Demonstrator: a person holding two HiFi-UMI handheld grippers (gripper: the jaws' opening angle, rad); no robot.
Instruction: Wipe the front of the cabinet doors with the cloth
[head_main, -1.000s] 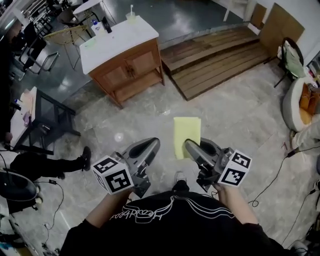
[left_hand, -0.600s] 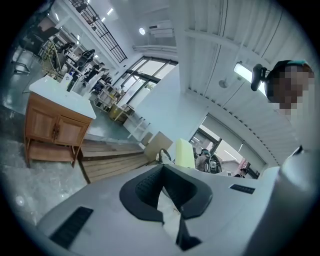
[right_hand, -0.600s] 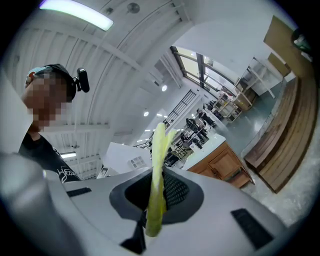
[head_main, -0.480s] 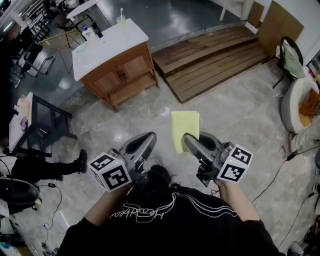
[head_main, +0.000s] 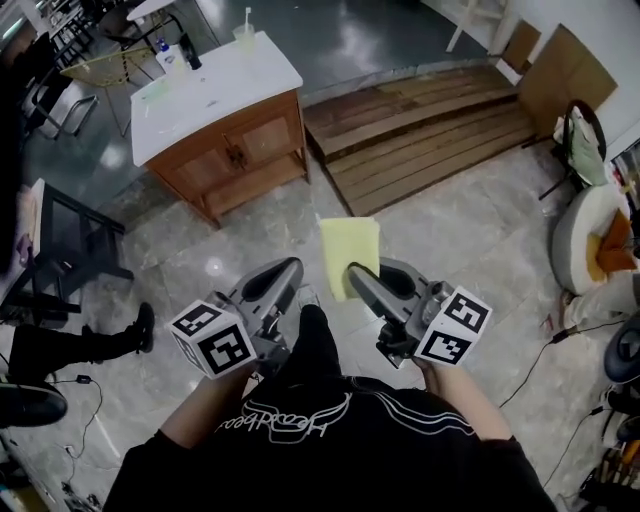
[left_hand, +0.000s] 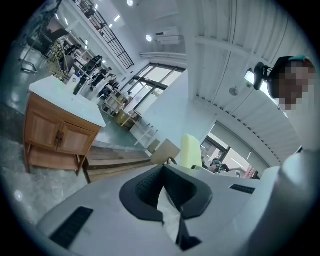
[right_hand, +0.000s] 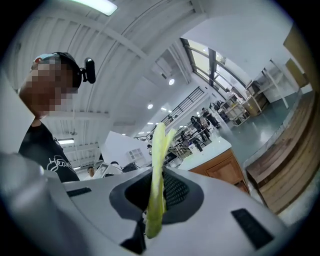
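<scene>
Right gripper (head_main: 352, 270): jaws pinch the yellow cloth (head_main: 348, 250); in the right gripper view the cloth (right_hand: 157, 165) stands edge-on between the dark pads (right_hand: 175, 192) and sticks out past their tips.
Left gripper (head_main: 290, 266): jaws pressed together with nothing held; in the left gripper view the pads (left_hand: 145, 187) meet at their tips.
Cloth position: in mid-air over the marble floor (head_main: 480, 230), just ahead of the right gripper's tips, not touching the cabinet.
Wooden cabinet (head_main: 240, 150): stands well apart from both grippers, ahead and to the left, with both front doors shut and a white top (head_main: 215, 85). It also shows in the left gripper view (left_hand: 57, 137) and the right gripper view (right_hand: 220, 170).
On the cabinet top: a cup with a straw (head_main: 245, 35) at the far corner and a bottle (head_main: 175, 55) near the far left edge.
Wooden platform (head_main: 430, 130): low planked steps just right of the cabinet.
Black table frame (head_main: 70, 240): on the floor left of the cabinet.
Person: black shirt (head_main: 330, 440); a black trouser leg (head_main: 310, 340) shows between the two grippers.
</scene>
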